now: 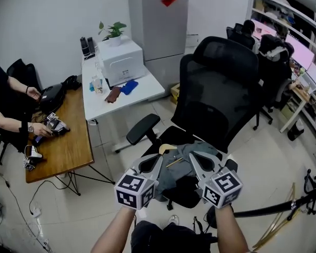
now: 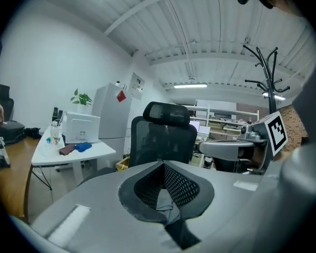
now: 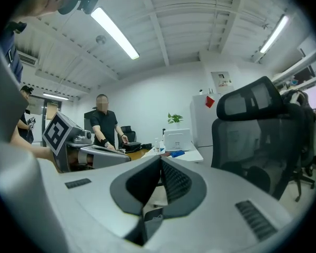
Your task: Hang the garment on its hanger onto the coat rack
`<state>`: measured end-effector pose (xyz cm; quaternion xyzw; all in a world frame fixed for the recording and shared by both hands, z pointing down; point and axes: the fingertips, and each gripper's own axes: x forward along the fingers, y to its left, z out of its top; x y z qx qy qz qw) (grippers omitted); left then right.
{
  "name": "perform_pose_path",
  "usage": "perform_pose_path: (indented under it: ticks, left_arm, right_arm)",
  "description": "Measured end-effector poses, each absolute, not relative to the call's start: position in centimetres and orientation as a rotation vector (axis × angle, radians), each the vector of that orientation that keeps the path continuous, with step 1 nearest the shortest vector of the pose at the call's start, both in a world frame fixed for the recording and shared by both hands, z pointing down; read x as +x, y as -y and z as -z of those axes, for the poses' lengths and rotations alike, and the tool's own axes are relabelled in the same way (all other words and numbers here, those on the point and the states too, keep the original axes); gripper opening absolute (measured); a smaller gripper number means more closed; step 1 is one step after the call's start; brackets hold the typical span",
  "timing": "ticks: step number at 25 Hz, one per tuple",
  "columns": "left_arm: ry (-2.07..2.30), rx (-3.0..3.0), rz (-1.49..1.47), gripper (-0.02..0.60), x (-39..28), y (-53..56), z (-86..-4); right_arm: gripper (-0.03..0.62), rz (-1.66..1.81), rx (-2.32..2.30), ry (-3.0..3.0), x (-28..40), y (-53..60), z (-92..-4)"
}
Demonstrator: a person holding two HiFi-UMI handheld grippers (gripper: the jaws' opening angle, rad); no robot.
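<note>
1. Grip state. My left gripper point(image 1: 157, 162) has its jaws closed on a fold of the grey garment point(image 1: 185, 159); the left gripper view shows the cloth pinched between the pads. My right gripper point(image 1: 195, 159) is also closed, with pale and grey material caught between its pads. I judge this to be the same garment, possibly with part of the hanger.

2. Load position. The garment hangs bunched between both grippers, just above the seat of the black chair point(image 1: 216, 96). The wooden hanger point(image 1: 166, 149) pokes out of the cloth at the far left side. I cannot see its hook.

3. Target. The coat rack point(image 2: 268, 73) stands well apart from the load, beyond the right gripper as seen in the left gripper view.

4. Hazards.
- Both grips appear to be on cloth, so the hanger may slide out during the carry.
- Loose cloth hanging low may snag the chair's armrest point(image 1: 142, 128).
- Pulling the grippers apart may strip the garment off the hanger.
- With the hook unseen, it may reach the rack facing the wrong way.
</note>
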<state>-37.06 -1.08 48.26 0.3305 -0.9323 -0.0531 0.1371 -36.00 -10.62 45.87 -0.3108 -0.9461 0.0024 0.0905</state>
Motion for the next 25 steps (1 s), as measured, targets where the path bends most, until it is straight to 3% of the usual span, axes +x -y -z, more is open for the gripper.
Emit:
perform_pose_path:
  ticks: [14,25]
  left_arm:
    - [2.566,1.13,0.101,0.006,-44.3,1.9,-50.6]
    - [2.311,0.935,-0.03,0.008,-47.3,0.5,-72.8]
  right_arm:
    - [0.0,-0.063,-0.676,2.815,-40.2,11.5,-47.8]
    - [0.0,-0.091,-0.614,2.653,-41.4,10.3,-57.5]
